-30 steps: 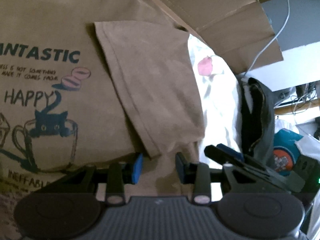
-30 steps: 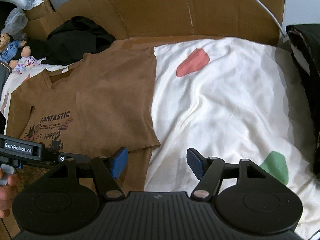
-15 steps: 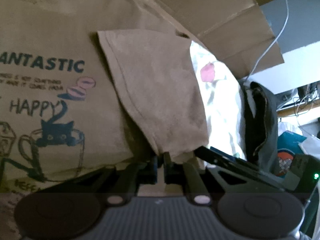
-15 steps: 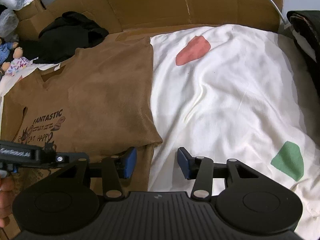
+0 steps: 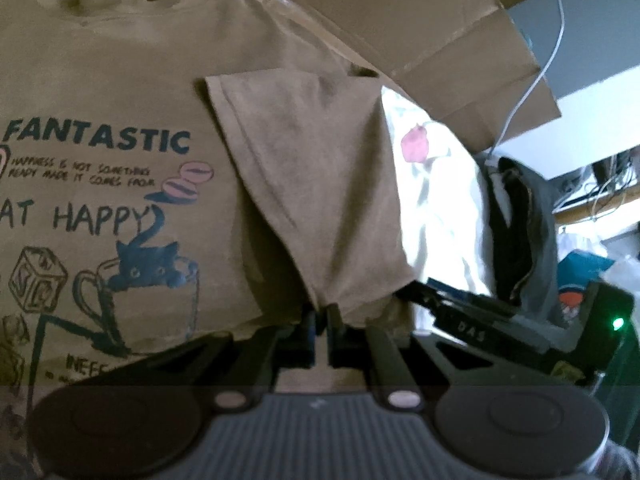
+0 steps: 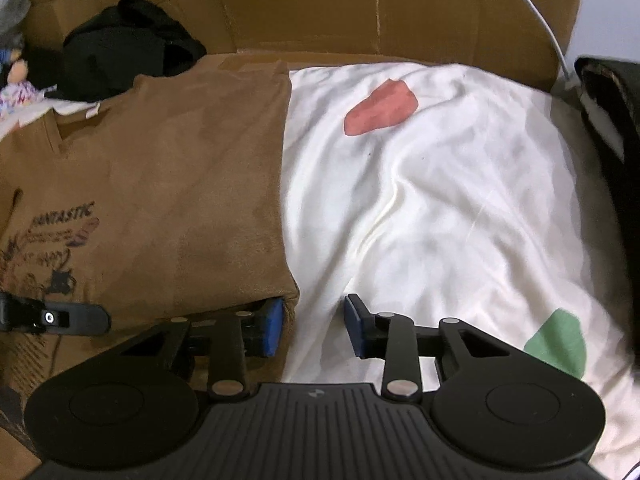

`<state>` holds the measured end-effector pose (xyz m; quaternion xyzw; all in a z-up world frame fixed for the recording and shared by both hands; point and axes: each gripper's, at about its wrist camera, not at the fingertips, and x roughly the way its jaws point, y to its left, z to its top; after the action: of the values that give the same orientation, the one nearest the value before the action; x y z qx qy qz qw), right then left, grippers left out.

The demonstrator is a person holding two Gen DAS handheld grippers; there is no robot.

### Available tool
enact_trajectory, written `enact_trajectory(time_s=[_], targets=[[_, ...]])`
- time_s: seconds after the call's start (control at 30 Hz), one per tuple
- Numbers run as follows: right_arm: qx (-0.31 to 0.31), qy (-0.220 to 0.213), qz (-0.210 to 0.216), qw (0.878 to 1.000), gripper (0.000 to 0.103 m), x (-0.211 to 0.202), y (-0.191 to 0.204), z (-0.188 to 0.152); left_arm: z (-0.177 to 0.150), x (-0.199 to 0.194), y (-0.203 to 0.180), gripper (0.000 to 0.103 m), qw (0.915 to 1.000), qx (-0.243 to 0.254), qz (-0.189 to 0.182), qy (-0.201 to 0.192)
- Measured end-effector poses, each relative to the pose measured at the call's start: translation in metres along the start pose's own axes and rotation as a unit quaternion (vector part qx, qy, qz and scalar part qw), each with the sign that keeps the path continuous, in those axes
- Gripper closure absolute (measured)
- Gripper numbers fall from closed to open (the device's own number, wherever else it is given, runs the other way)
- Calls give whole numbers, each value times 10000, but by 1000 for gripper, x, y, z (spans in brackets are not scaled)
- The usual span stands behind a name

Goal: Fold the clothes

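My left gripper [image 5: 322, 320] is clamped shut on the hem corner of the sleeve [image 5: 320, 184], low centre of the left wrist view. The fabric fans up from the pinch toward mid-frame, folded over the chest of the brown T-shirt [image 5: 120, 92]. The shirt fills the left half of that view, cat-in-a-cup print at lower left, neck label at the top edge.

My right gripper [image 6: 312, 326] has just been closing, jaws partway in with a gap left. The left pad [image 6: 272, 326] sits under the folded edge of the shirt [image 6: 160, 184], bottom centre of the right wrist view; the right pad [image 6: 354, 328] is over the white sheet [image 6: 440, 208]. Can't tell whether any cloth is actually between the pads, since the edge hides it. No squeeze visible.

The sheet takes up the right side of that frame, with a red patch [image 6: 380, 110] above and a green patch [image 6: 558, 340] at lower right. Cardboard [image 6: 360, 4] runs across the top, a black garment [image 6: 128, 40] lies at upper left, and a white cable [image 6: 540, 16] hangs at upper right.
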<state>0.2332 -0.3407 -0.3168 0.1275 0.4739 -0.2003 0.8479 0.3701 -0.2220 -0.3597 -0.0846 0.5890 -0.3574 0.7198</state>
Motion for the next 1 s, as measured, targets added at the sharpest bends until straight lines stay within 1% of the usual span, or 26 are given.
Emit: enact_trajectory(time_s=[0.07,0.13,0.17,0.23,0.33,0.47,0.53,0.63,0.7,0.77,0.87,1.0], targets=[[24,15,29,10000,67,-1,-3,-1,-3,8,-2,99,9997,99,225,53],[-41,33,35,10000,67,-2,-4,-1,-4,10,-4,99,9995,161,279,47],[-49,48,51,10000,66,-3,-5,-1,-3,9,-7,99,9991,268,321,62],[-4,83,99,9999,66,-4,-6,0,-2,7,-10,99,9982,387,452,89],[172,62,226,9996,66,-12,-11,-1,-4,-5,1,97,9988,297,381,122],[272,-75,283,9992,66,-28,-14,-3,0,-20,7,96,9984,316,457,-36],[286,-129,305,9990,66,-32,-15,-3,7,-26,8,95,9984,300,453,-158],[295,-261,377,9985,66,-37,-14,0,21,-32,12,91,9978,233,495,-370],[252,-316,402,9984,71,-37,-13,3,25,-34,15,91,9973,243,531,-449],[124,-515,312,9981,85,-38,-9,9,32,-33,20,90,9963,283,617,-524],[117,-533,361,9979,87,-36,-7,14,41,-31,26,89,9943,404,764,-619],[114,-436,460,9979,88,-26,-4,18,54,-28,38,86,9928,362,857,-754]])
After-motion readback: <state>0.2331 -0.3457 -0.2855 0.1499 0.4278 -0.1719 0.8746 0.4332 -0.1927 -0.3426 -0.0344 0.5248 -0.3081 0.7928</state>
